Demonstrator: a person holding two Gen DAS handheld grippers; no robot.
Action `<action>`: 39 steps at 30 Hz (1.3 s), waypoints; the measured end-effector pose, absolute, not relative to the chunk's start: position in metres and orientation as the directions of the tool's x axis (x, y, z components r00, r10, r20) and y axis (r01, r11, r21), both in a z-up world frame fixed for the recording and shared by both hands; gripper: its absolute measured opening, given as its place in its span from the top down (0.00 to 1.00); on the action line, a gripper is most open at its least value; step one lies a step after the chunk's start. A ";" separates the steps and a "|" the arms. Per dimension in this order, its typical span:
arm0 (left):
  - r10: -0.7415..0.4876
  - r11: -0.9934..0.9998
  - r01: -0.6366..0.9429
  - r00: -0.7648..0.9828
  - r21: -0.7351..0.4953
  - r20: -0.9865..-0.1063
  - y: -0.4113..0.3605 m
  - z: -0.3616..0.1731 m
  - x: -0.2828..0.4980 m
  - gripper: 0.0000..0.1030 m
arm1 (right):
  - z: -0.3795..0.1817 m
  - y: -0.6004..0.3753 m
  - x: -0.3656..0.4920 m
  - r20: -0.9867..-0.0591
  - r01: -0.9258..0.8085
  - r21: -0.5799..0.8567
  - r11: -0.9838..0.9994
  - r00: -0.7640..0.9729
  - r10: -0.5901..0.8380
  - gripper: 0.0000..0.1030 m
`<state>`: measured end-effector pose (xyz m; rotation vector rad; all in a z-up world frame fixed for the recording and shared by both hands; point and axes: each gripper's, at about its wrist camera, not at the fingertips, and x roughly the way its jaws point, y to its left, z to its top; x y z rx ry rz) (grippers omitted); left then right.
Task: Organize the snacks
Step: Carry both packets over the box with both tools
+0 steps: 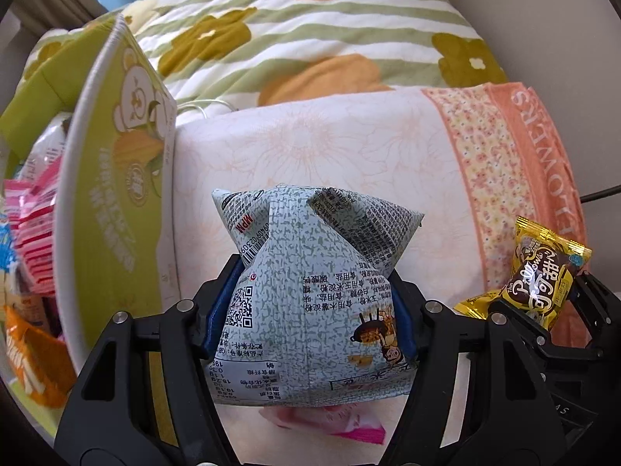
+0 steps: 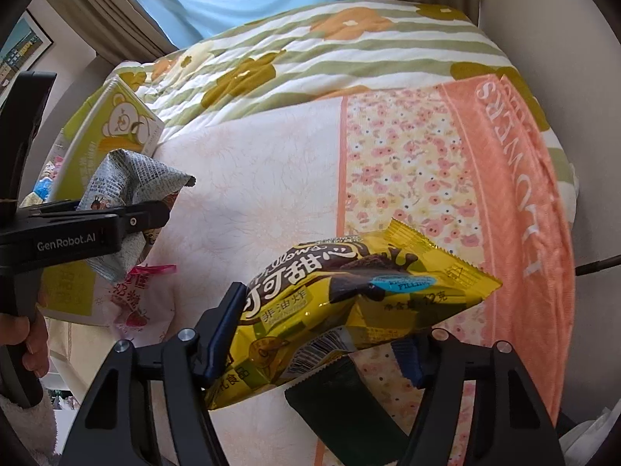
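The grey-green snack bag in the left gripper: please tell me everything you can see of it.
The bag is a puffed, shiny film pouch, pale grey-green with a mottled pattern, black print, a QR code, a barcode and a small cartoon figure. Its crimped top is folded into points. It stands upright between the left gripper's blue pads, which press its sides. It is above the towel, beside the green box.

1 grey-green snack bag, 1 yellow snack bag, 1 pink packet, 1 green box.
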<state>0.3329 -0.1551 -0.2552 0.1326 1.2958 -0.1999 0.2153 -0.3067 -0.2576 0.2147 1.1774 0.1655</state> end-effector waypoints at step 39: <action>-0.040 0.996 -0.047 0.555 -0.079 -0.831 0.102 -0.081 0.361 0.38 | -0.091 -0.113 0.279 -0.724 -0.464 0.165 0.870 0.543 0.426 0.40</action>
